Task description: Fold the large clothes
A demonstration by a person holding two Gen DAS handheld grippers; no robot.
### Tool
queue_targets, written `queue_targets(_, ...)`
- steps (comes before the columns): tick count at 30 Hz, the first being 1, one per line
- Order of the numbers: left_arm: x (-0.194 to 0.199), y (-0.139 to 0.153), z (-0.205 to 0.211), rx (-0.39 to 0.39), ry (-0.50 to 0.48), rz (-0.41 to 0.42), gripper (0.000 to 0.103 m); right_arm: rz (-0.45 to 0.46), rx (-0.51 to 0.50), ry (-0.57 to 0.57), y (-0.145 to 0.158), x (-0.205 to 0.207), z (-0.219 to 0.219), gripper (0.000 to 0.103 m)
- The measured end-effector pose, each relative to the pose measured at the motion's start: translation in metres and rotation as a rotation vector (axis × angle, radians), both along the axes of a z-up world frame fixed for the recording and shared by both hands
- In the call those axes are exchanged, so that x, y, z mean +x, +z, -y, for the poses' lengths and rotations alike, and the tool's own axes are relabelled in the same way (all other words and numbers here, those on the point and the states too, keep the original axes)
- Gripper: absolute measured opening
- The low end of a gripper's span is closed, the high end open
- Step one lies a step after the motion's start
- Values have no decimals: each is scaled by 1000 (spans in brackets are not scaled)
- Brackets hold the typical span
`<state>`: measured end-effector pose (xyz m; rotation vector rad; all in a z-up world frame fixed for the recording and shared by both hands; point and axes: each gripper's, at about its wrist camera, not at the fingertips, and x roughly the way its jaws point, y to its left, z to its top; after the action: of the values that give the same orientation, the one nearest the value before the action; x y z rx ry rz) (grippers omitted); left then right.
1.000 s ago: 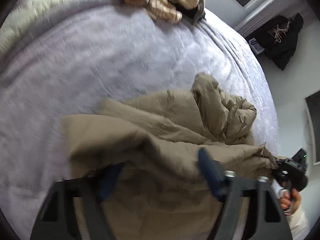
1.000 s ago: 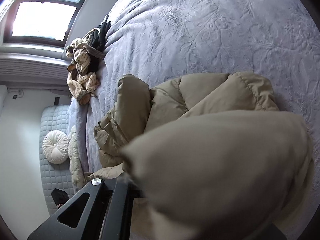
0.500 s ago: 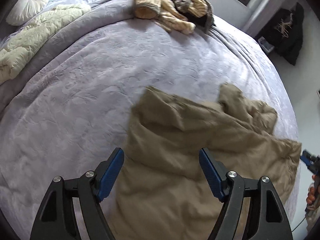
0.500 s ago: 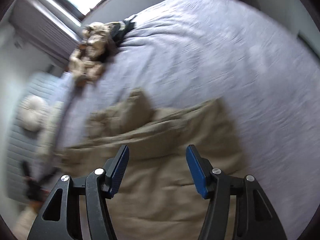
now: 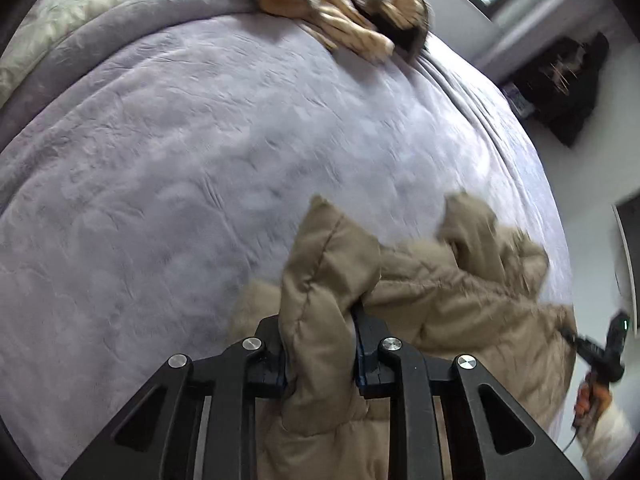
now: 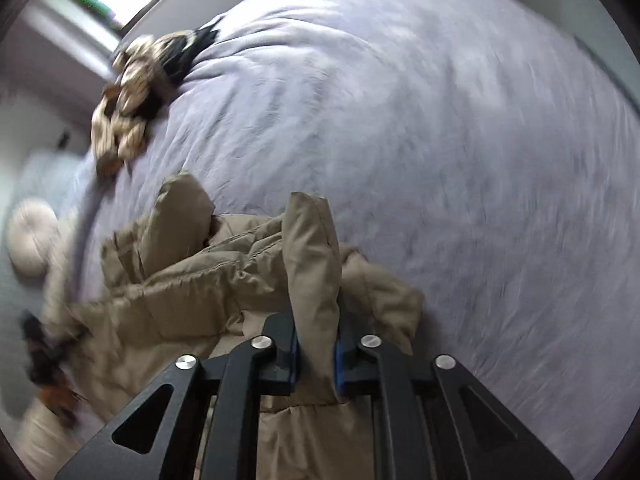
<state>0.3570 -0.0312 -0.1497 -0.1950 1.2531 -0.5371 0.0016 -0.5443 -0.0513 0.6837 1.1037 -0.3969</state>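
Both grippers are closing down on puffy folds of the tan jacket: left gripper has a thick bunch between its pads, right gripper a thinner upright flap. The jacket's long side runs crossways between them on the lavender bedspread. Crumpled clothes pile way beyond.

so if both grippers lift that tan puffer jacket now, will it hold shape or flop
The tan puffer jacket will probably flop: it already bunches on the bed. Pinched folds bulge between the closing jaws, so it's likely squashy. Its smooth shell might slip.
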Motion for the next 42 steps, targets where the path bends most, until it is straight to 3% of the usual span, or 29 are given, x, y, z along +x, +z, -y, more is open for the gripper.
queue_targets(3, 11, -18, 9, 42, 46, -22, 25, -39, -67, -1, -3, 17, 1, 12)
queue_targets(7, 17, -48, 20, 79, 74, -44, 25, -94, -54, -78, -36, 27, 10, 12)
queue_targets(11, 22, -55, 20, 95, 105, -44, 26, -125, -62, -107, -65, 31, 15, 14)
queue_targets(14, 21, -35, 13, 103, 141, -15, 26, -131, -60, -145, -66, 29, 19, 20)
queue_targets(17, 16, 5, -2, 78, 166, 71, 26, -113, -74, -187, -48, 21, 20, 29)
queue_targets(20, 4, 40, -7, 69, 118, 180, 26, -87, -194, -223, -14, 6, 16, 29)
queue_targets(22, 0, 47, -2, 28, 46, 176, 26, -32, -303, -213, 14, -3, 2, 15)
queue_targets(23, -3, 45, 3, 12, 8, 166, 26, -6, -308, -172, 20, -3, -5, 9)
queue_targets(25, -9, 31, 20, 44, -45, 156, 26, 5, -265, -50, 18, 6, -20, 9)
queue_targets(28, -1, -12, 37, 142, -8, 106, 26, -61, -246, 28, -9, 18, -32, 9)
queue_targets(30, 5, -36, 35, 130, 47, 59, 26, -96, -229, 5, -28, 20, -27, 5)
queue_targets(34, 9, -52, 42, 162, 63, 85, 26, -123, -205, -44, -59, 29, -11, 4)
queue_targets(38, 12, -55, 47, 193, 48, 101, 26, -103, -173, -75, -73, 30, -3, 3)
queue_targets(42, 13, -38, 43, 211, 66, 103, 26, -115, -160, -84, -66, 27, 0, 3)
